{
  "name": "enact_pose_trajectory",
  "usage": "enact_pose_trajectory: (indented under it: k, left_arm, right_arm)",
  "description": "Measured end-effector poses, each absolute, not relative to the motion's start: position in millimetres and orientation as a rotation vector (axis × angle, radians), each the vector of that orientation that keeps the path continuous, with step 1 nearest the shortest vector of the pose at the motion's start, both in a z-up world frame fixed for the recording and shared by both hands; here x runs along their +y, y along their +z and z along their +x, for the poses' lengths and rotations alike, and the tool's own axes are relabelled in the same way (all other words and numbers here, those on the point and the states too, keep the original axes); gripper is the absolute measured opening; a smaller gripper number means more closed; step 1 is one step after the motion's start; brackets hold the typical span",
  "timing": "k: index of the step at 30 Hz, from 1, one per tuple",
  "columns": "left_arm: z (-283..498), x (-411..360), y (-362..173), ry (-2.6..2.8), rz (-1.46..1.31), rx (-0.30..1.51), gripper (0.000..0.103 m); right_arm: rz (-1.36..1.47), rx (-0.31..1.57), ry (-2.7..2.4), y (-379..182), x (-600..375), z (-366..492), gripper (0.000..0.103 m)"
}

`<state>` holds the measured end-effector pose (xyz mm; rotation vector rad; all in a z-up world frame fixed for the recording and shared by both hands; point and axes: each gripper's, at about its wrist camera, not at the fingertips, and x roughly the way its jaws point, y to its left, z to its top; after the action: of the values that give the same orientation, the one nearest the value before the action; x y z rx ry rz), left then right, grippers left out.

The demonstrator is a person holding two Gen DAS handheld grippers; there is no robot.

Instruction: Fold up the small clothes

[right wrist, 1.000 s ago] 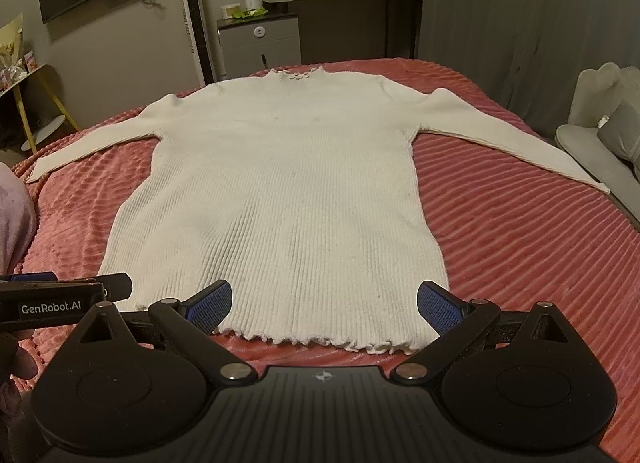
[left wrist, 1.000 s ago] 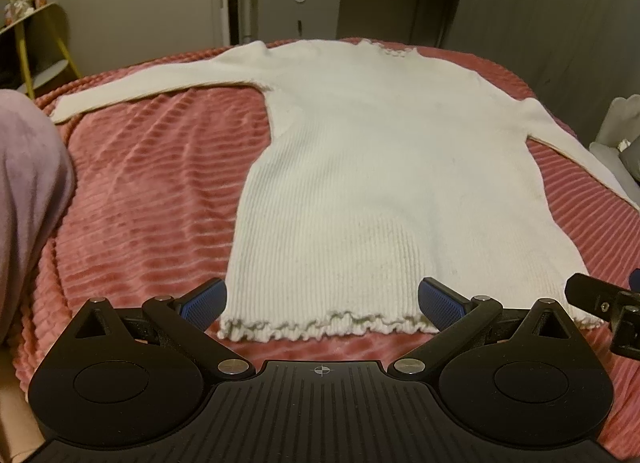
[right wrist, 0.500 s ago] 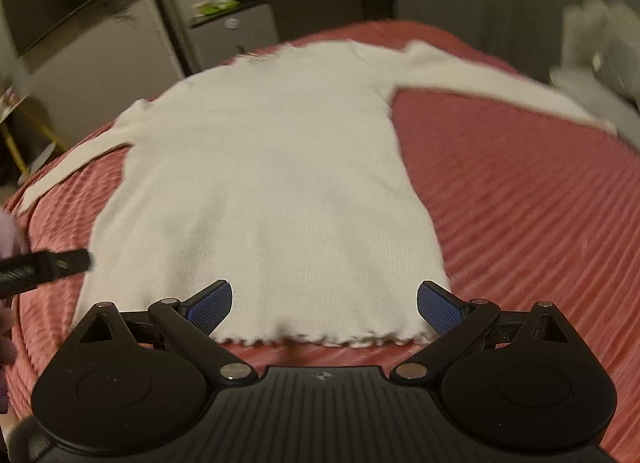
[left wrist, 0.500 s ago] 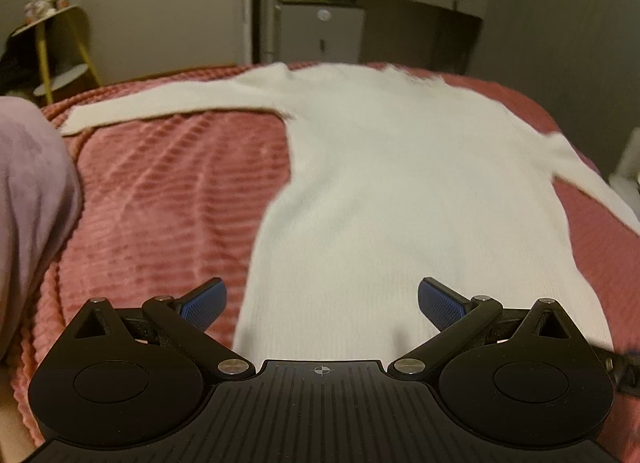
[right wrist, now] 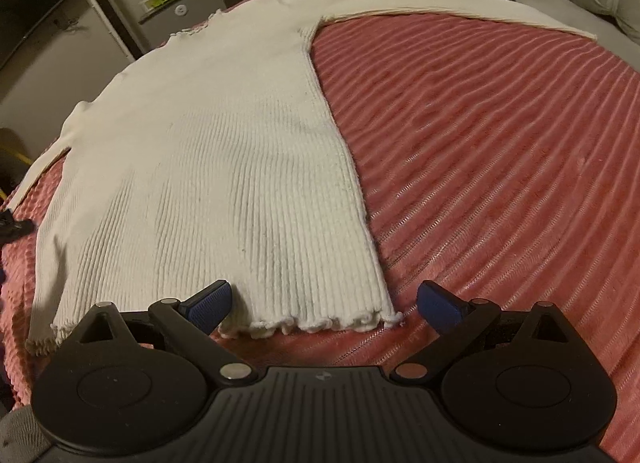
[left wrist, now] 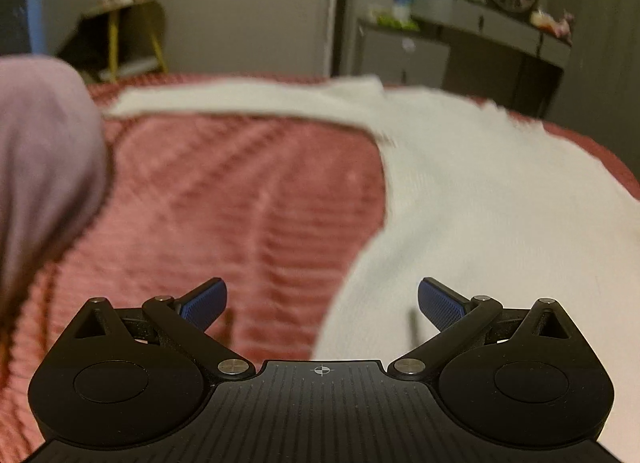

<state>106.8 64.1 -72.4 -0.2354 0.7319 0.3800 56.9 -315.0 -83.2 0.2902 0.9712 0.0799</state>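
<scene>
Sweater (right wrist: 208, 151) lies flat on the red bedspread (right wrist: 500, 151), sleeves spread. I note left gripper (left wrist: 322, 303) fingers wide at its side edge; right gripper (right wrist: 324, 305) fingers wide at the hem corner.

Sweater (right wrist: 208, 167) flat on the bedspread (right wrist: 500, 167), sleeves outspread, hem nearest, dresser (left wrist: 492, 23) behind.

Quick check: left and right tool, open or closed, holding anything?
Left tool: open, holding nothing, over the sweater side edge.
Right tool: open, holding nothing, at the hem.
</scene>
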Motion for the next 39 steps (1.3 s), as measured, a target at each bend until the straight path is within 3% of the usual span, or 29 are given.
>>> enact_pose_trajectory:
  k: [7, 14, 17, 19, 30, 32, 33, 34, 39]
  left_arm:
    - [107, 69, -84, 0.371, -0.272, 0.825, 0.103]
    - [108, 69, -83, 0.383, -0.268, 0.812, 0.103]
    - [105, 71, -78, 0.411, -0.264, 0.729, 0.103]
    - [107, 71, -78, 0.433, -0.248, 0.692, 0.103]
    - [129, 59, -99, 0.446, -0.158, 0.79, 0.103]
    - [129, 60, -99, 0.444, -0.169, 0.79, 0.103]
    - [128, 62, -99, 0.444, -0.18, 0.788, 0.103]
    - [128, 62, -100, 0.445, -0.186, 0.787, 0.103]
    - [128, 63, -100, 0.453, -0.21, 0.773, 0.103]
  right_arm:
    - [0.2, 0.997, 0.134, -73, -308, 64, 0.099]
    - [0.419, 0.704, -0.048, -30, -417, 123, 0.099]
    - [0.528, 0.666, -0.205, -34, -482, 168, 0.076]
    - [0.666, 0.644, -0.287, -43, -525, 191, 0.054]
    - [0.999, 0.568, -0.511, -101, -629, 277, 0.035]
    - [1.02, 0.555, -0.53, -107, -631, 276, 0.024]
    - [1.015, 0.557, -0.537, -109, -633, 278, 0.011]
    - [1.006, 0.563, -0.537, -110, -637, 282, 0.006]
    - [0.78, 0.518, -0.421, -66, -601, 287, 0.006]
